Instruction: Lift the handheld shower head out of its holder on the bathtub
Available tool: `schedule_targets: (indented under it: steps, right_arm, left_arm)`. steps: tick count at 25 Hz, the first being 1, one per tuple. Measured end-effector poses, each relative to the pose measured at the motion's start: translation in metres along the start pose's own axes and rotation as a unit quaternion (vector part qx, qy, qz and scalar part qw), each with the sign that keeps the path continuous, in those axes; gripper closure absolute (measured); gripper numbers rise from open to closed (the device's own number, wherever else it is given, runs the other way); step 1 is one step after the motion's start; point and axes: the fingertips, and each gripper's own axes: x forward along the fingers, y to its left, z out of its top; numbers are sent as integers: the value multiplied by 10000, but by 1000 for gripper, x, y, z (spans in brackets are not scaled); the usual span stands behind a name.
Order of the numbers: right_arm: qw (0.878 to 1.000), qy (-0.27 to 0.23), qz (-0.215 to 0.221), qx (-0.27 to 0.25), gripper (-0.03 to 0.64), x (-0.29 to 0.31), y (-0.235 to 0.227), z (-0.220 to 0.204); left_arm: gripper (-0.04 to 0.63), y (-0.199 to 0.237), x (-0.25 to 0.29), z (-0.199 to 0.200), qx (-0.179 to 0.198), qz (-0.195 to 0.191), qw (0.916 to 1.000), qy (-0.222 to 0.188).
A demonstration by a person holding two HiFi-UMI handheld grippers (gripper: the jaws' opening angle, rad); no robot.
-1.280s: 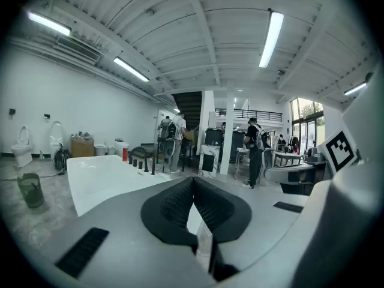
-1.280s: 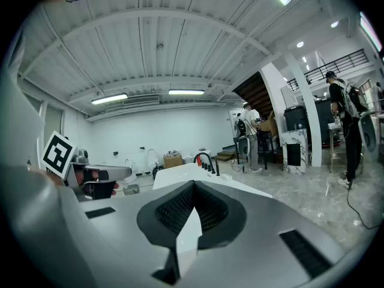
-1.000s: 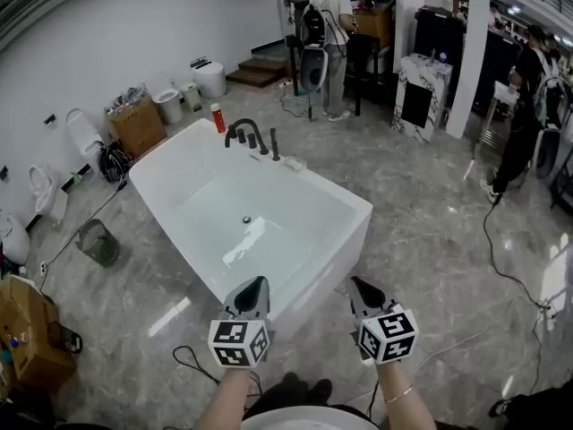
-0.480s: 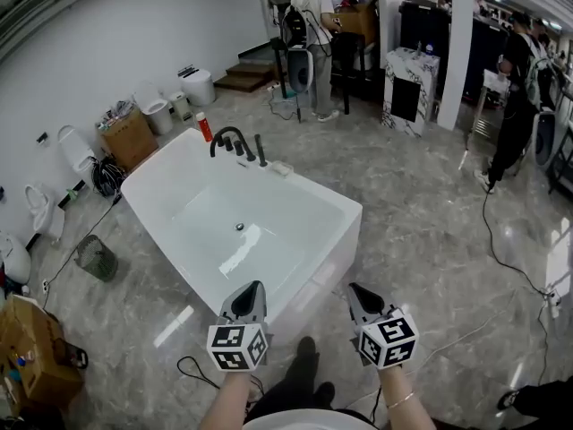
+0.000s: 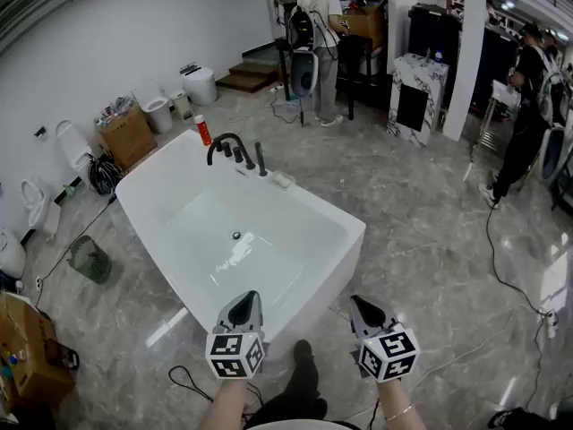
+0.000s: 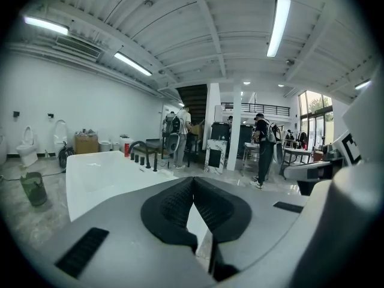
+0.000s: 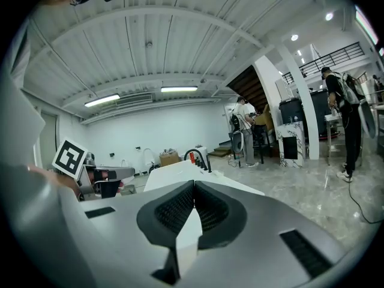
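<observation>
Left hand-held gripper (image 5: 245, 296): jaws clenched pad to pad, nothing between them. Right hand-held gripper (image 5: 362, 304): likewise closed and empty. Both point forward and slightly down, side by side, just short of the near end of the white bathtub (image 5: 356, 227).

Key relation: the handheld shower head (image 5: 260, 159) lies ahead of both grippers, across the whole length of the tub, on its far rim. It is well apart from both and, by my judgement, out of reach from here. It sits ahead and a little right of the left gripper's line, and ahead and well left of the right gripper's. The left is nearer by a small margin.

Look of it: a slim black rod standing upright in its holder, long axis vertical, so the lift is presumably straight up. It is the rightmost of the black fixture row. The arched faucet spout (image 5: 222, 141) and the low knobs (image 5: 240, 153) are to its left as seen from the grippers. Detail of the head is too small to tell.
</observation>
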Motion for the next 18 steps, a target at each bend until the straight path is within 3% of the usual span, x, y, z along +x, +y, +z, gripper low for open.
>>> schedule_targets:
  steps: [18]
  right_arm:
    - [9992,332,241,-7,609,352,-72,88]
  left_arm:
    - [575,190,295,79,-154,116,9996,202]
